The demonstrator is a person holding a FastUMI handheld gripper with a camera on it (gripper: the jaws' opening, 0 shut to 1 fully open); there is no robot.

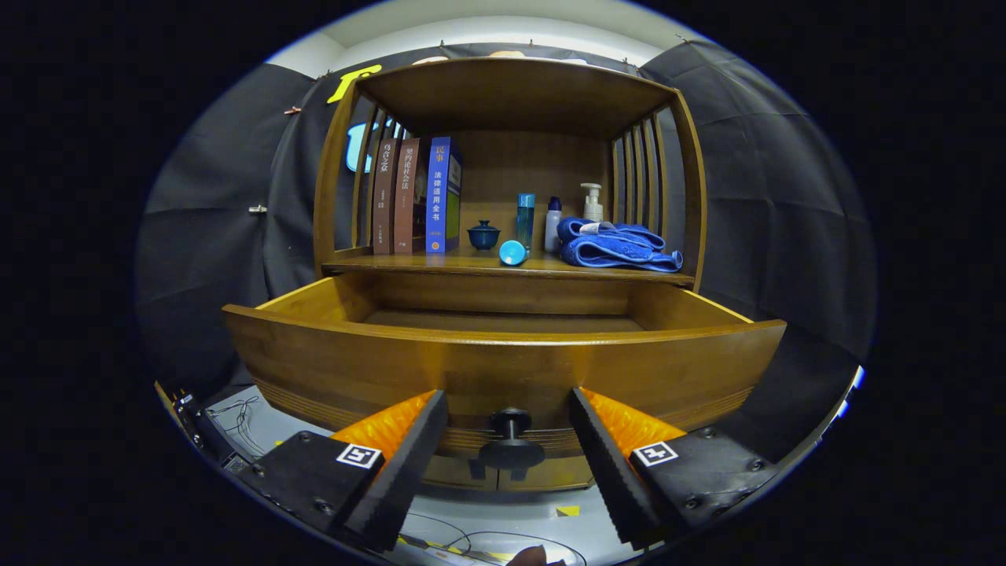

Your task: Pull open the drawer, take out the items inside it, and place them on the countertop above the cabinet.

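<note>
the drawer [503,369] stands pulled open under the counter [440,264], its knob [511,440] between the fingers [509,448], which are spread apart and grip nothing. the visible drawer floor looks bare; next, lift over the front and check inside.

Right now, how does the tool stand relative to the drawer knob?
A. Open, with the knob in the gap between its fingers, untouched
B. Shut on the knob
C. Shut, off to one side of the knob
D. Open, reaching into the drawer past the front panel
A. The tool is open, its fingers spread wide to either side of the drawer knob, which sits free in the gap, while the drawer is pulled out.
</note>
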